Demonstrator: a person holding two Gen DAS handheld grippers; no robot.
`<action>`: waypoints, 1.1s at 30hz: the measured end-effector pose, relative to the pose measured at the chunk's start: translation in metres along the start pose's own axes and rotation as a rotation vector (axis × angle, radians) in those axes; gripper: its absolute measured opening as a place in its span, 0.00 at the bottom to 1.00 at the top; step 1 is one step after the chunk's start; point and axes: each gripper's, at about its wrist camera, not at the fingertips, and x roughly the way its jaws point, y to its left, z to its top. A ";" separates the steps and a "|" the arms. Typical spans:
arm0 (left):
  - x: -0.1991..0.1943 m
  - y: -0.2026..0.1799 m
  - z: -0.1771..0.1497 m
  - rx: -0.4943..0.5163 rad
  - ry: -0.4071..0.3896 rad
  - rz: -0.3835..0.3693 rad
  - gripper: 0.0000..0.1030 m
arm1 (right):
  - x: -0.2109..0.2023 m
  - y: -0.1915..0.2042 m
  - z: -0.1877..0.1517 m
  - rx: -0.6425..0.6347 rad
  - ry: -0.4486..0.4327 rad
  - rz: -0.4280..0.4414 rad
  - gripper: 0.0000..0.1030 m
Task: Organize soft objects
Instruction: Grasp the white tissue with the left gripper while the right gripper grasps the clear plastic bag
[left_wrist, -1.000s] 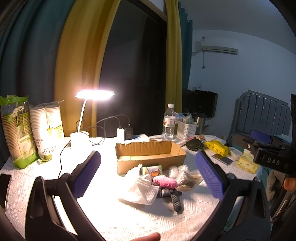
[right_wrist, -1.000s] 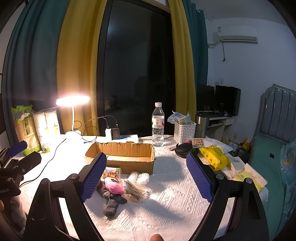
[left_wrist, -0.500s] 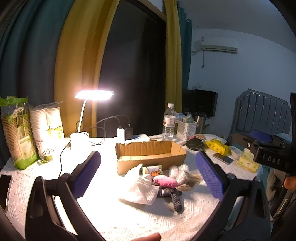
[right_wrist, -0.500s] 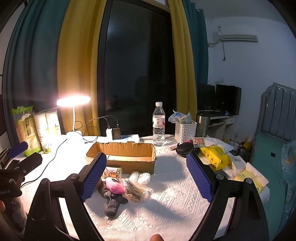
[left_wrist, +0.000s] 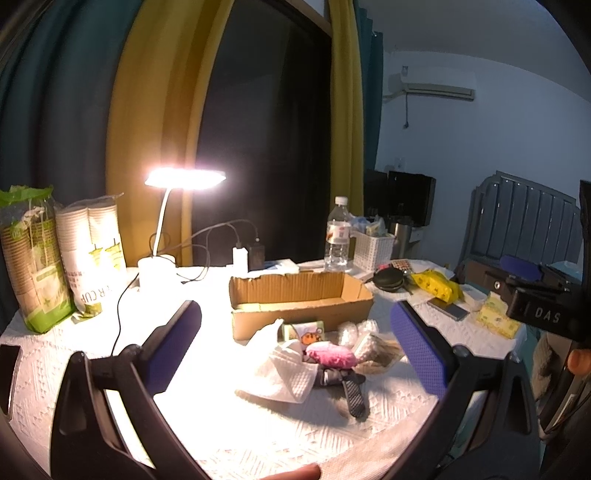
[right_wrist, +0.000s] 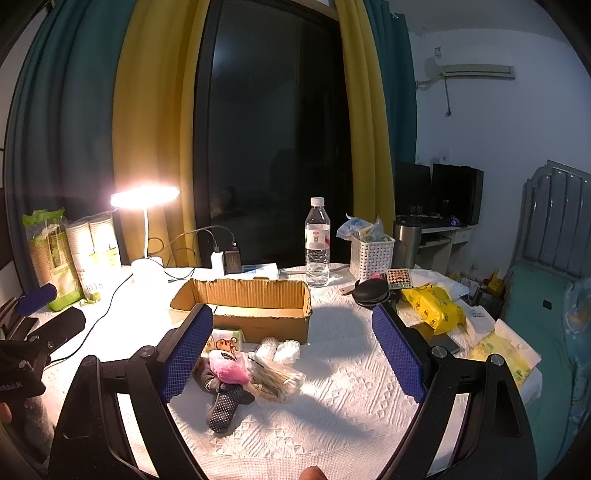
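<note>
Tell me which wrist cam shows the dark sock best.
Right wrist: the dark sock lies unobstructed, dotted sole facing the camera, below the pink plush. Left wrist shows it smaller, partly hidden behind the white tissue.

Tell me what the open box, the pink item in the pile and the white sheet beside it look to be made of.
Box: brown corrugated cardboard, matte; fluting shows along its torn rim. Pink item: probably plush or fleece, with a fuzzy, light-soaking surface. White sheet: likely paper towel or tissue, with an embossed grid and soft crumpled folds.
</note>
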 end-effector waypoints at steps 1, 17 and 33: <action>0.003 0.000 -0.002 0.002 0.009 0.002 1.00 | 0.002 -0.001 -0.001 0.002 0.004 0.001 0.88; 0.076 0.002 -0.046 0.025 0.209 0.036 1.00 | 0.068 -0.023 -0.044 0.074 0.159 0.007 0.88; 0.155 0.014 -0.095 0.001 0.483 -0.017 0.61 | 0.118 -0.032 -0.067 0.086 0.261 0.047 0.88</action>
